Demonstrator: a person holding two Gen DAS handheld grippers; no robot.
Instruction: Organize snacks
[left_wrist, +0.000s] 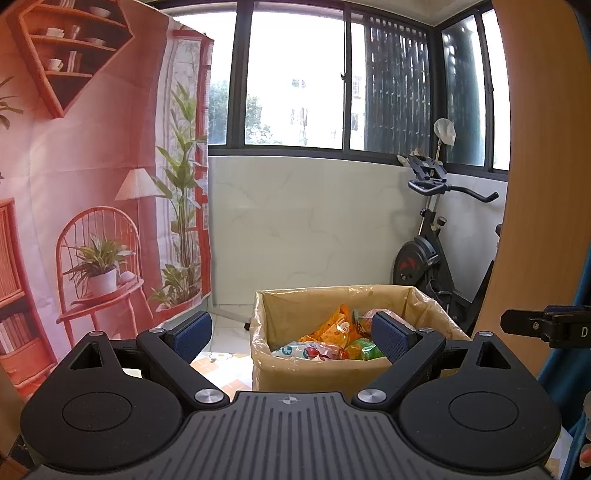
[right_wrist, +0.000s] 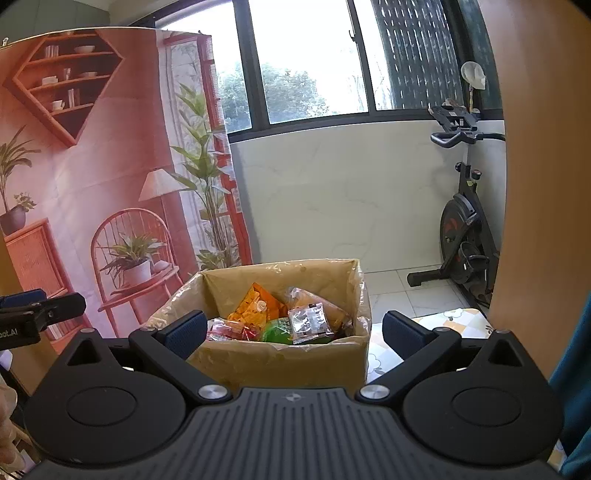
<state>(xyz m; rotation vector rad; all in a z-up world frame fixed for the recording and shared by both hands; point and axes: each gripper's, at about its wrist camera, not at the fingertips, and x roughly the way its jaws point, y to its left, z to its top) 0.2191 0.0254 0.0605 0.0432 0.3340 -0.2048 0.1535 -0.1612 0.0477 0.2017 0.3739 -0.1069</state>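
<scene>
A cardboard box lined with clear plastic stands ahead of both grippers and holds several snack packs: an orange bag, a green pack and a white-blue pack. In the right wrist view the box shows the orange bag, a green pack and a silver pack. My left gripper is open and empty, held above and before the box. My right gripper is open and empty in front of the box.
A printed backdrop hangs at the left. An exercise bike stands at the back right by the window wall. A wooden panel rises at the right. A patterned tabletop lies beside the box.
</scene>
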